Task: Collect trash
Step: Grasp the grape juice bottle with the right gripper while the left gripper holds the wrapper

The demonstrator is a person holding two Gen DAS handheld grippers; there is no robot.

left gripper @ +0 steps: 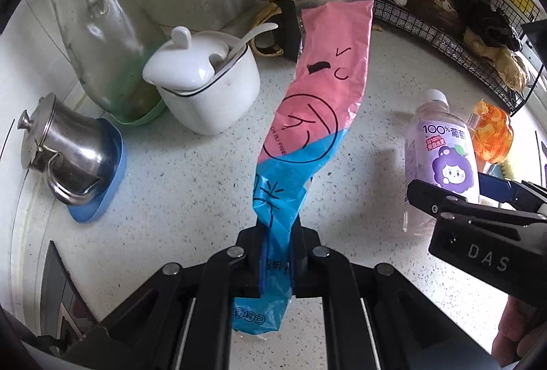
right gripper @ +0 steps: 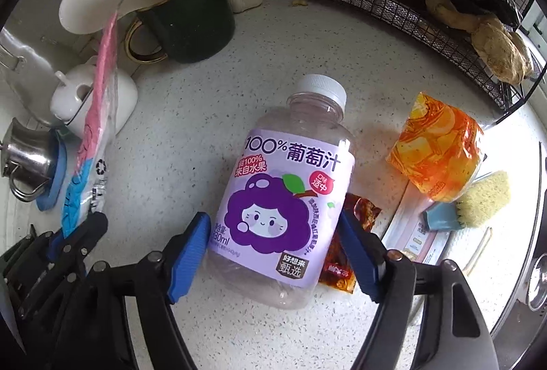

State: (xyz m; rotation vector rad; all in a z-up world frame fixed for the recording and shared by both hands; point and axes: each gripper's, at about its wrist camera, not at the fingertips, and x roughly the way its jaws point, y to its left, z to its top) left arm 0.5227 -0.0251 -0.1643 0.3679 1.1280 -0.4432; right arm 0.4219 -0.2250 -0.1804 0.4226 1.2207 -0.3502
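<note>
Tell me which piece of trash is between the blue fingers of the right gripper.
The grape juice bottle: it lies between the fingers, while the orange wrapper lies off to the side.

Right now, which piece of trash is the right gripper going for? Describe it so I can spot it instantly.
On the speckled white countertop, below the black wire basket, a clear plastic bottle lies on its side between the right gripper fingers. Its white cap and lilac label with a purple grape cartoon set it apart from the orange wrapper beside it.
</note>
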